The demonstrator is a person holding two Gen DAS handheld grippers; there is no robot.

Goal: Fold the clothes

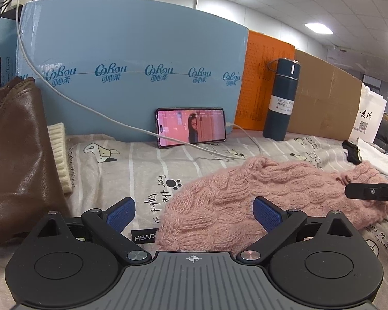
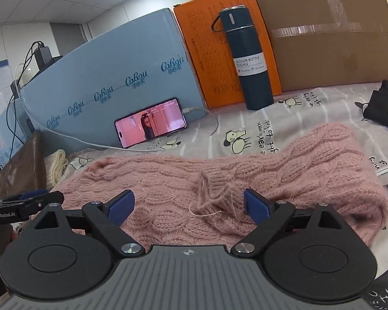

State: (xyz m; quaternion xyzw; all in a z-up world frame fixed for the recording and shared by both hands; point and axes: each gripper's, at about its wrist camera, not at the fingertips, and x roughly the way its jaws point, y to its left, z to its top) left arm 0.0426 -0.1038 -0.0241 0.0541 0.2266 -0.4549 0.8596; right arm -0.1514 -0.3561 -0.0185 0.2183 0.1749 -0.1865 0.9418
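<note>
A pink cable-knit sweater [image 1: 266, 193] lies bunched and partly folded on the printed bedsheet [image 1: 132, 170]; it also shows in the right wrist view [image 2: 245, 175], with a ribbed cuff [image 2: 217, 183] lying on top. My left gripper [image 1: 194, 211] is open, empty, just above the sweater's left end. My right gripper [image 2: 188, 206] is open and empty over the sweater's middle, near the cuff. The right gripper's tip shows at the right edge of the left wrist view [image 1: 372, 192]. The left gripper shows at the left of the right wrist view [image 2: 25, 201].
A phone [image 1: 191, 126] on a white cable [image 1: 64, 95] leans against a blue box [image 1: 132, 72]. A dark vacuum bottle [image 1: 279, 98] stands before orange and brown boxes. A brown leather garment [image 1: 15, 155] with a cream knit lies left. Black and white clothes [image 2: 385, 108] lie far right.
</note>
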